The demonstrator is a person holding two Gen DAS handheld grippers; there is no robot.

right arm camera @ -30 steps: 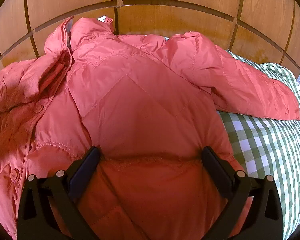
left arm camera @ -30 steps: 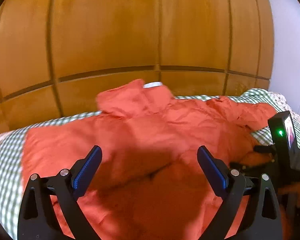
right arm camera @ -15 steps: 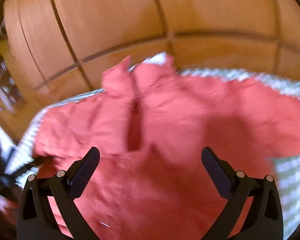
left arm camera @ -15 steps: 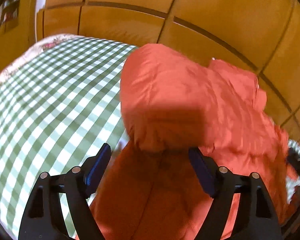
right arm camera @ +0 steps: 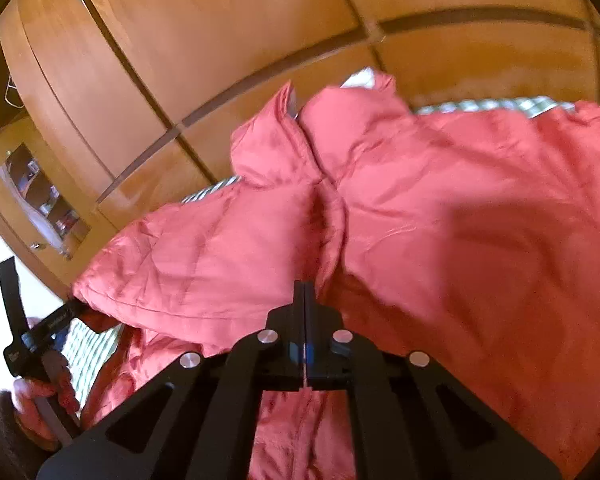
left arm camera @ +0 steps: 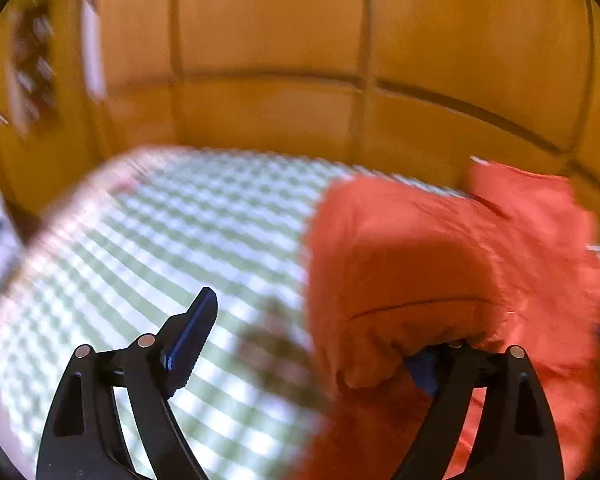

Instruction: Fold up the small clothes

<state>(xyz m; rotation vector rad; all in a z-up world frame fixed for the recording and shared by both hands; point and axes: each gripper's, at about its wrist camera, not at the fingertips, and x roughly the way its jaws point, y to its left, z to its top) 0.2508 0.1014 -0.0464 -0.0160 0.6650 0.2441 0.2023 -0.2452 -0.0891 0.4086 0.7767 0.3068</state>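
A small red puffer jacket [right arm camera: 440, 208] lies spread on a green checked bed cover, collar toward the wooden wall. My right gripper [right arm camera: 305, 296] is shut, its fingertips at a fold near the jacket's front opening; whether cloth is pinched is hidden. In the left wrist view the jacket's sleeve end [left arm camera: 400, 264] drapes over the right finger of my left gripper [left arm camera: 316, 328], which is open; its left finger [left arm camera: 192, 332] stands over bare cover. The left gripper also shows in the right wrist view [right arm camera: 48, 328] at the sleeve's tip.
The green checked bed cover [left arm camera: 180, 240] stretches left of the jacket. A wooden panelled wall [right arm camera: 220, 40] runs behind the bed. A glass-fronted cabinet [right arm camera: 40, 196] stands at the far left. The left wrist view is motion-blurred.
My right gripper has shut from wide open, at the jacket's front. My left gripper has swung left to the sleeve end and stays open.
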